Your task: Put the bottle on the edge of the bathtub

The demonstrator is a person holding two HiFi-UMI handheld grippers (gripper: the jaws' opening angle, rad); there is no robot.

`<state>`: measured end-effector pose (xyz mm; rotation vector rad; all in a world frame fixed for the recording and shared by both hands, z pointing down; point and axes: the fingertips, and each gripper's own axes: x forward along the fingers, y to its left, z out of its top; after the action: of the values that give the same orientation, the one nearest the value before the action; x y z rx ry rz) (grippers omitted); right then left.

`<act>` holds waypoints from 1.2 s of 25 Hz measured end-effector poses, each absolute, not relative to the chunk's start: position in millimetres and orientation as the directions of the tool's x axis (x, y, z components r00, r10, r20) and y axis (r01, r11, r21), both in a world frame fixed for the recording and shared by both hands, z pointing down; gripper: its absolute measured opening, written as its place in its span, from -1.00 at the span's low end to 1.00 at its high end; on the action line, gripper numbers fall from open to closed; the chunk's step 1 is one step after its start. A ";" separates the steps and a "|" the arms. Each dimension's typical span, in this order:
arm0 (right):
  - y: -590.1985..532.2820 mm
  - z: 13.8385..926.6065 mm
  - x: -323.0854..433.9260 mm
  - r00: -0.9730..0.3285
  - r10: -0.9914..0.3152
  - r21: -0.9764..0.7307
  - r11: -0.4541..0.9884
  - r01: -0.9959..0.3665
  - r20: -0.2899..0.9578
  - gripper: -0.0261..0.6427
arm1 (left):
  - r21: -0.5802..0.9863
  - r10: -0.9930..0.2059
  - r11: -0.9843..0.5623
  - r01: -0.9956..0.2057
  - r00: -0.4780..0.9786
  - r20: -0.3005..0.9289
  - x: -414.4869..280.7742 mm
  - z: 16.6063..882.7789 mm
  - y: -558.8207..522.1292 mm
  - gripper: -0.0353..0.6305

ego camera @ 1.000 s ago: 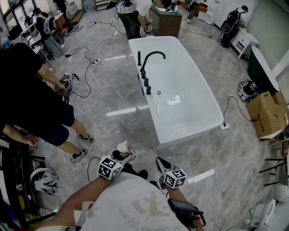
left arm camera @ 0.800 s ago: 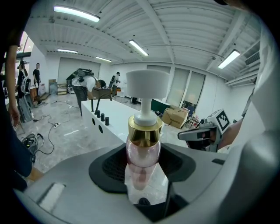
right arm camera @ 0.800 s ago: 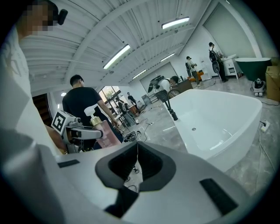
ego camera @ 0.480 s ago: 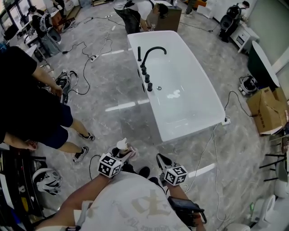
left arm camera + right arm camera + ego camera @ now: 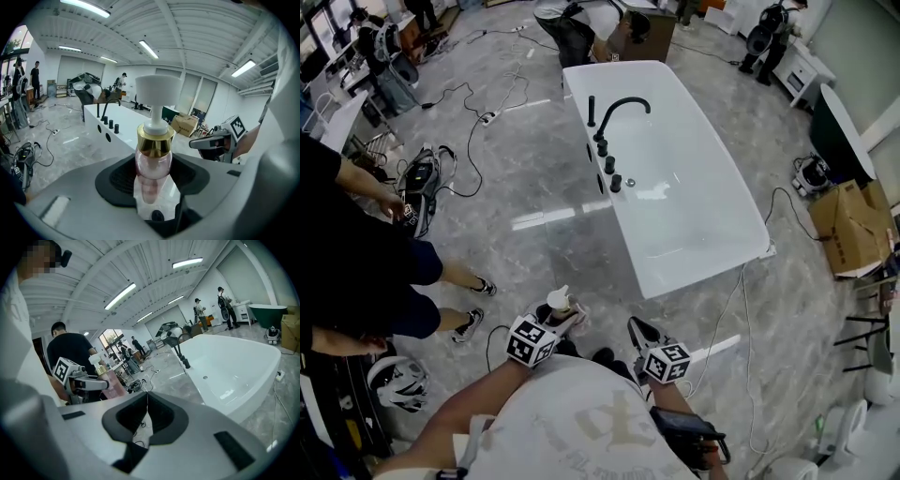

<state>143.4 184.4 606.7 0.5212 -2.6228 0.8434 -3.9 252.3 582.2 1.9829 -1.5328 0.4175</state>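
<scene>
A pink pump bottle [image 5: 153, 164] with a gold collar and a white pump head stands upright between the jaws of my left gripper [image 5: 153, 190], which is shut on it. In the head view that bottle [image 5: 560, 305] and the left gripper [image 5: 566, 320] are over the grey floor, short of the near end of the white bathtub [image 5: 624, 236]. My right gripper [image 5: 637, 330] is beside it on the right, jaws together and holding nothing. In the right gripper view the right gripper [image 5: 146, 401] points at the bathtub [image 5: 253, 376], with the bottle [image 5: 111, 383] at the left.
A black faucet [image 5: 616, 107] and knobs stand on the tub's left rim. A person in black [image 5: 356, 272] stands at the left. Cables [image 5: 469, 141] trail over the floor, and one cable [image 5: 741, 309] runs by the tub's near end. A cardboard box [image 5: 853, 230] sits at the right.
Both grippers have edged forward towards the tub, the bottle still in the left jaws. The person in black has shifted to the left of the picture.
</scene>
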 end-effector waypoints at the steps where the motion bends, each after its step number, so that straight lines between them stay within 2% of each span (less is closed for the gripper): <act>1: 181.4 606.8 139.5 -0.873 -0.245 -0.480 0.756 -0.445 0.422 -0.90 | 0.262 -0.766 -0.169 -0.950 0.294 0.572 -8.6 582.8 249.8 -0.25; 14: 144.3 597.0 82.3 -0.831 -0.329 -0.434 0.733 -0.524 0.448 -0.90 | 0.247 -0.769 -0.270 -0.931 0.363 0.526 -75.9 575.4 200.1 -0.25; 30: 114.7 593.7 22.9 -0.781 -0.415 -0.402 0.687 -0.605 0.467 -0.90 | 0.272 -0.761 -0.309 -0.911 0.408 0.505 -150.5 579.5 173.3 -0.26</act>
<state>22.9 114.7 593.7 0.8024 -2.5600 0.7851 -150.5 173.3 579.5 2.1518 -1.4183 0.3849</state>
